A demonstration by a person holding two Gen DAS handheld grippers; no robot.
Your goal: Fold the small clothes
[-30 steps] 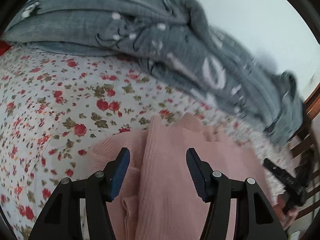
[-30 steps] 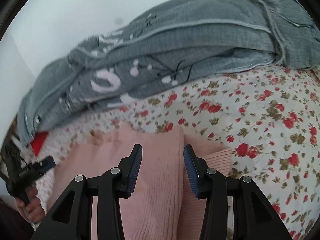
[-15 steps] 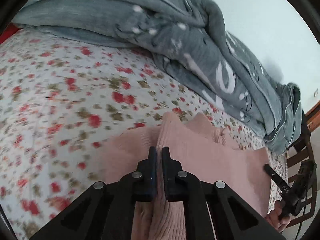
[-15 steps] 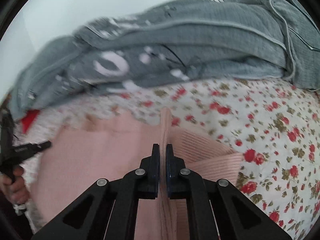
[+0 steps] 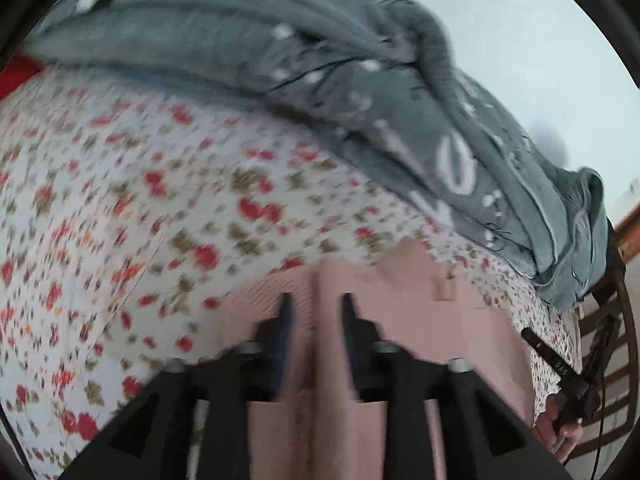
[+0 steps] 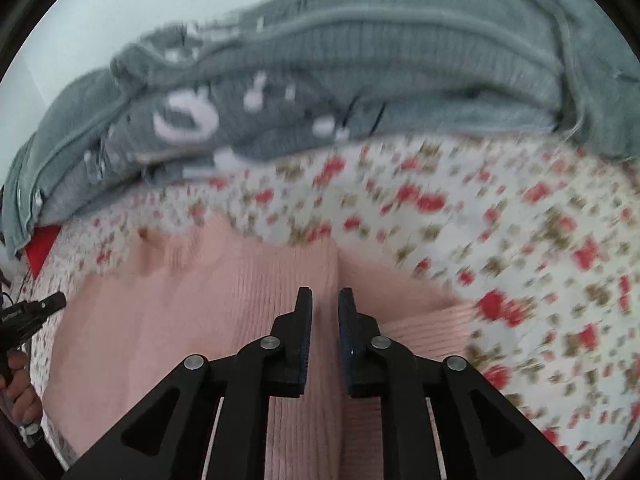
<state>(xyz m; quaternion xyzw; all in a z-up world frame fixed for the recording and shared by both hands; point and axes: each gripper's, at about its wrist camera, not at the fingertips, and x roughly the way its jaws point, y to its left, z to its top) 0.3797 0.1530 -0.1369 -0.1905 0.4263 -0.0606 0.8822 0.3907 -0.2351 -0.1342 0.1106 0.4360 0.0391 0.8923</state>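
Both grippers, left and right, clamped half a second ago, are opening off the pink knit's 12 o'clock ridge, so back out slowly.

- I see a bed covered by a white sheet printed with small red flowers and olive leaves.
- Along the bed's far edge lies a bunched grey quilt with white markings.
- Behind it, a plain pale wall, evenly lit by soft daylight.
- Past the bed's right corner in my left view stands a dark wooden chair with slats.
- Something red peeks out under the quilt at the bed's left end.
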